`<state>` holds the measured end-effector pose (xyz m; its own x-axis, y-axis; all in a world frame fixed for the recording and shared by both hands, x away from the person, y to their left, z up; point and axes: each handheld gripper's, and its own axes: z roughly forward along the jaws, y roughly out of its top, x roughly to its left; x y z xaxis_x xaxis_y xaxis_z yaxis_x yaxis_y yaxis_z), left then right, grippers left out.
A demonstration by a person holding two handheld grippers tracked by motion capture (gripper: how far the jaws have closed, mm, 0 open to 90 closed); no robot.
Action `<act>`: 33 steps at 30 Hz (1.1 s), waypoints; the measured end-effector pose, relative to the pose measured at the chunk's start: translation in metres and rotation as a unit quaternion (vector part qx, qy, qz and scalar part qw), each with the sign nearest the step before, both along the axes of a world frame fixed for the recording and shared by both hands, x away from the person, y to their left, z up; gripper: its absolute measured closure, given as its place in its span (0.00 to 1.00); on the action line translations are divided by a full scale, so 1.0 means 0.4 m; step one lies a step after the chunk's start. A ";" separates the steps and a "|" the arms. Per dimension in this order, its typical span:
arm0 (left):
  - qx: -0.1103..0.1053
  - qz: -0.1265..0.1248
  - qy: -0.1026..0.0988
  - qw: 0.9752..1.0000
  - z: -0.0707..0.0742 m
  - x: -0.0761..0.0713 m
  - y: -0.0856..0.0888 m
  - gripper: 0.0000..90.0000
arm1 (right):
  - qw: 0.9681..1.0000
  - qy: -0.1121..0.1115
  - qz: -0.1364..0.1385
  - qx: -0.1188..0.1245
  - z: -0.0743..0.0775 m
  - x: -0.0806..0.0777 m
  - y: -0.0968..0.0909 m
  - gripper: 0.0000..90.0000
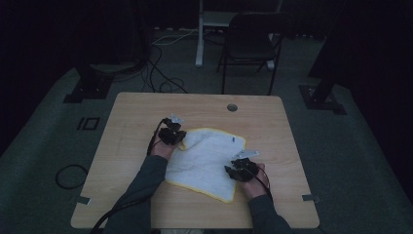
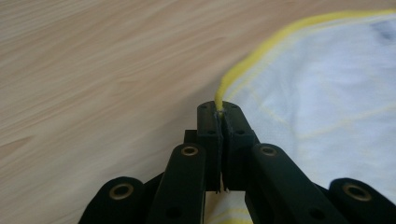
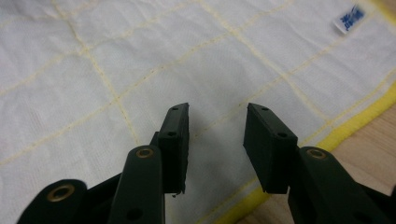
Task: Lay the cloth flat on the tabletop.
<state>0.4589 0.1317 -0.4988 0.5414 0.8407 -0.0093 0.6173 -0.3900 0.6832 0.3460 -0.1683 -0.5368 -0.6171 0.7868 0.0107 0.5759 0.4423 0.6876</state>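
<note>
A white cloth (image 1: 207,161) with a yellow hem and faint yellow grid lines lies spread on the wooden table (image 1: 141,112). My left gripper (image 1: 181,141) is at the cloth's far left corner, which is lifted a little. In the left gripper view the left gripper (image 2: 219,112) is shut on the yellow hem of the cloth (image 2: 327,93). My right gripper (image 1: 229,170) hovers over the cloth's near right part. In the right gripper view the right gripper (image 3: 217,126) stands open above the cloth (image 3: 140,60), nothing between its pads. A small blue label (image 3: 350,18) sits near the cloth's edge.
A round cable hole (image 1: 232,107) is in the table's far side. A dark folding chair (image 1: 251,44) and a white stand leg (image 1: 199,44) stand beyond the table. Cables (image 1: 160,73) lie on the floor at the back left.
</note>
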 end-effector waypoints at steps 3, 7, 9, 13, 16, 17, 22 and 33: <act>0.007 0.018 0.003 1.000 -0.007 0.014 0.028 0.98 | 1.000 0.000 0.001 -0.001 0.000 0.004 -0.005 0.66; 0.007 0.057 0.006 0.998 -0.022 0.029 0.055 0.91 | 1.000 0.003 -0.003 -0.002 0.001 0.010 -0.017 0.65; -0.002 0.072 0.006 0.997 -0.025 0.029 0.072 0.86 | 1.000 0.004 -0.005 -0.001 0.001 0.011 -0.023 0.64; -0.011 0.065 -0.005 0.998 -0.013 0.002 0.091 0.81 | 1.000 0.004 -0.006 -0.001 0.001 0.010 -0.025 0.64; -0.019 0.053 -0.013 0.998 -0.002 -0.031 0.104 0.79 | 1.000 0.003 -0.007 -0.001 0.001 0.009 -0.025 0.64; -0.022 0.049 -0.015 0.998 0.002 -0.044 0.108 0.79 | 1.000 0.004 -0.007 -0.002 0.001 0.009 -0.025 0.64; -0.033 0.021 -0.031 0.999 0.018 -0.124 0.124 0.76 | 1.000 0.003 -0.009 -0.002 0.001 0.006 -0.025 0.63; -0.053 0.008 -0.045 0.998 0.008 -0.247 0.150 0.72 | 1.000 0.001 -0.007 0.005 -0.002 0.002 -0.031 0.61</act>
